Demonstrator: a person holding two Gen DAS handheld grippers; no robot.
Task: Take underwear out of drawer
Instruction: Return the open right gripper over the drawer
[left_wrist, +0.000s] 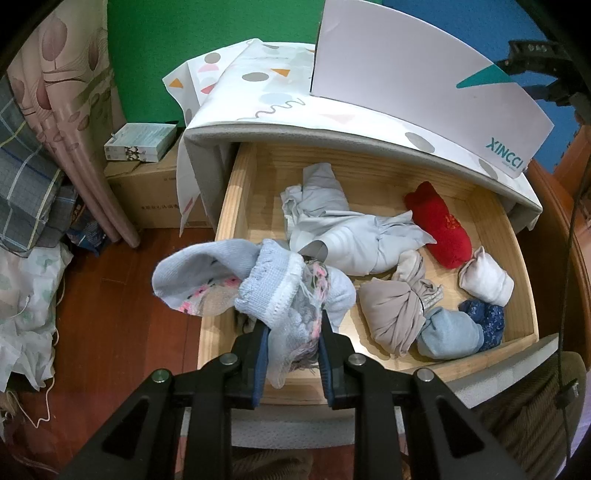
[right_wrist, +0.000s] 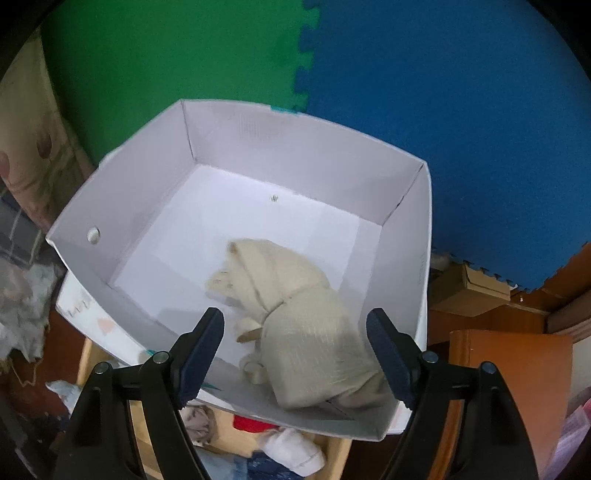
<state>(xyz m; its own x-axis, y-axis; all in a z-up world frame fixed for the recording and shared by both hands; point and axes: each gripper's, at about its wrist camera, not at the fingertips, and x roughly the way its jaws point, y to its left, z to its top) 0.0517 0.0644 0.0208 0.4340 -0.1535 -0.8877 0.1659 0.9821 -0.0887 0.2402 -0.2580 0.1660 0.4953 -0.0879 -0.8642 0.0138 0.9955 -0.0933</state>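
The wooden drawer (left_wrist: 236, 192) stands pulled out below my left gripper (left_wrist: 294, 324). That gripper is shut on a pale blue lace-trimmed piece of underwear (left_wrist: 266, 284) with pink pattern, held above the drawer's front left corner. Rolled garments lie inside: grey (left_wrist: 343, 232), red (left_wrist: 439, 229), white (left_wrist: 485, 277), beige (left_wrist: 391, 314), light blue (left_wrist: 448, 332) and navy (left_wrist: 484, 317). In the right wrist view my right gripper (right_wrist: 295, 317) is open over a white box (right_wrist: 258, 155). A beige piece of underwear (right_wrist: 280, 269) lies on the box floor between and below the fingers, with neither pad pressing on it.
The white box (left_wrist: 406, 74) sits on the cabinet top, which is covered by a patterned cloth (left_wrist: 266, 85). Left of the cabinet are cardboard boxes (left_wrist: 147, 195), a curtain (left_wrist: 62, 110) and bags on the wooden floor (left_wrist: 122, 295). Green and blue foam mats (right_wrist: 443, 110) cover the wall.
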